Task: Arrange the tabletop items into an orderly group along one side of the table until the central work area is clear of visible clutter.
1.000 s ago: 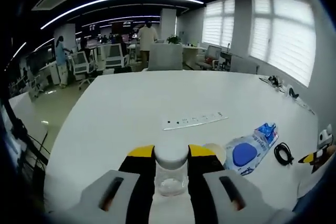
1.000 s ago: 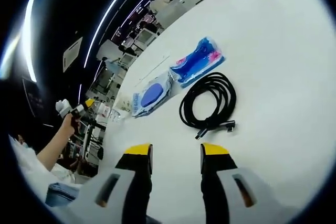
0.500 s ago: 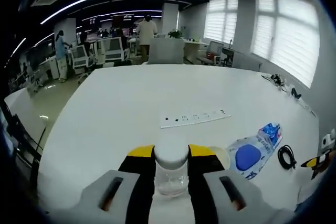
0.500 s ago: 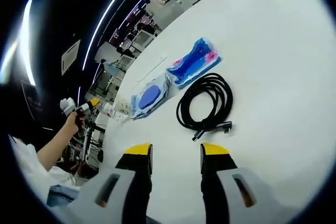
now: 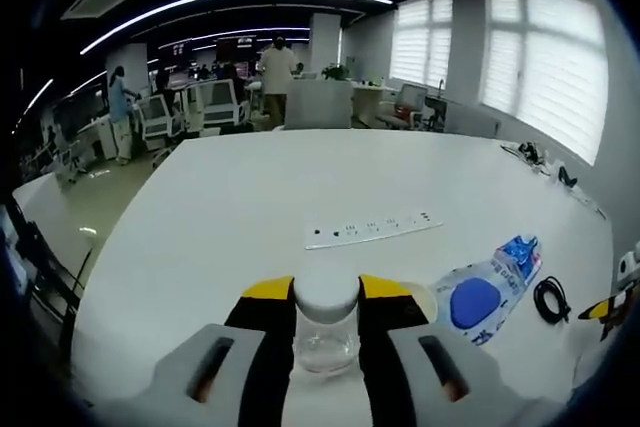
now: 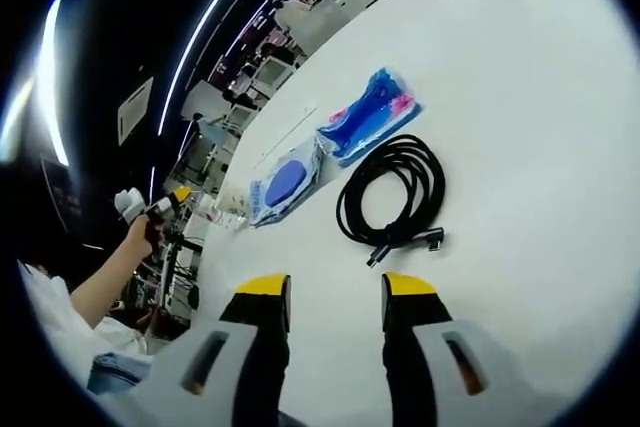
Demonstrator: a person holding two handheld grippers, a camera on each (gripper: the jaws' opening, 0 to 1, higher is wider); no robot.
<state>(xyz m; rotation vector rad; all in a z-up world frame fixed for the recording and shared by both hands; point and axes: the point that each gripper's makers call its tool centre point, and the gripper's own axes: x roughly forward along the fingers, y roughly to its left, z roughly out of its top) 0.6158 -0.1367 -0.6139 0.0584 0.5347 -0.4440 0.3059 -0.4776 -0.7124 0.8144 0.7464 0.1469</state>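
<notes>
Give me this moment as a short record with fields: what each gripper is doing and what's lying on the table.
left gripper: shut on the clear jar, white lid between the jaws
right gripper: open, holding nothing, over bare table
black cable: coiled, just ahead of the right gripper
blue packets: one with a round blue patch, a second beside it
power strip: flat, farther up the table

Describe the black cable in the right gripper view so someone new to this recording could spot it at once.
On the white table, look just ahead of the right gripper, whose jaws stand open and empty. The black cable lies there wound into a loose coil, its plug ends poking out toward the gripper. Unlike the two blue packets beyond it, it is bare, dark and ring-shaped.
</notes>
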